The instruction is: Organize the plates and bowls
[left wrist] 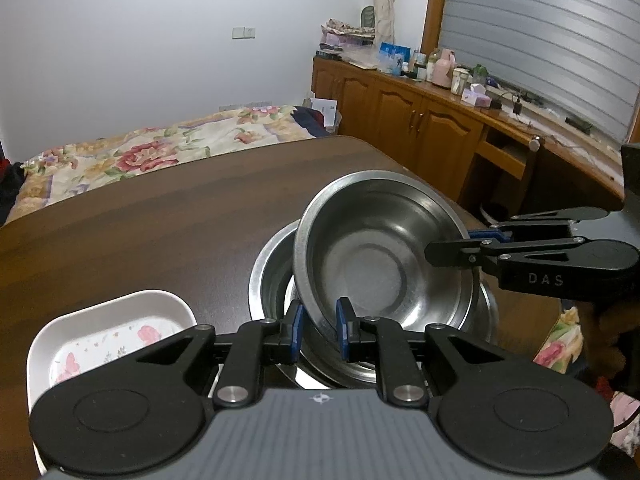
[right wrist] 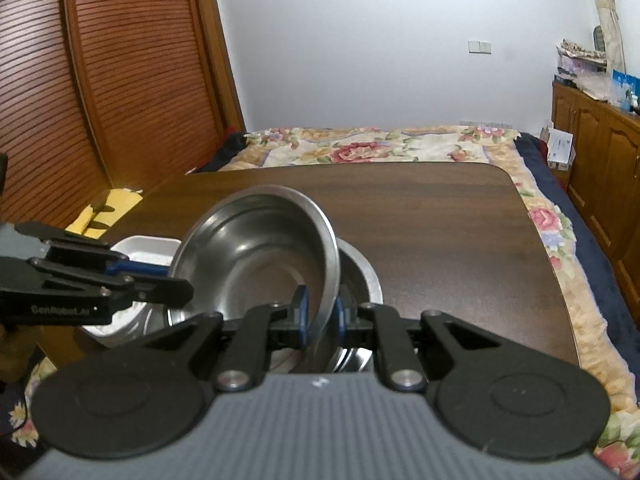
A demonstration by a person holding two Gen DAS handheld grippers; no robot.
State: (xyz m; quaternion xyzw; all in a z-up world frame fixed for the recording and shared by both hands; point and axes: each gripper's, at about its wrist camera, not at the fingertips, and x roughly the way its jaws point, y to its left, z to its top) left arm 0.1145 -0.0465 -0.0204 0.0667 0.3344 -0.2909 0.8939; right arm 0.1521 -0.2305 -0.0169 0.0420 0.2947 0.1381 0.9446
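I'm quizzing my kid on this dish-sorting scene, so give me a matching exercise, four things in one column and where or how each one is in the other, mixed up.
Things:
1. top steel bowl
2. bottom steel bowl
3. white dish
4. flowered blanket

Descriptions:
A. lies on the bed beyond the table
B. tilted, its rim pinched by the left gripper and right gripper
C. sits flat on the table under another bowl
D. rests on the table left of the bowls

Pairs: 1-B, 2-C, 3-D, 4-A

Left wrist view close over the steel bowl [left wrist: 384, 256], facing the bed at 11 o'clock, right wrist view equally close, bed at 12, both sharing the table [right wrist: 440, 220].
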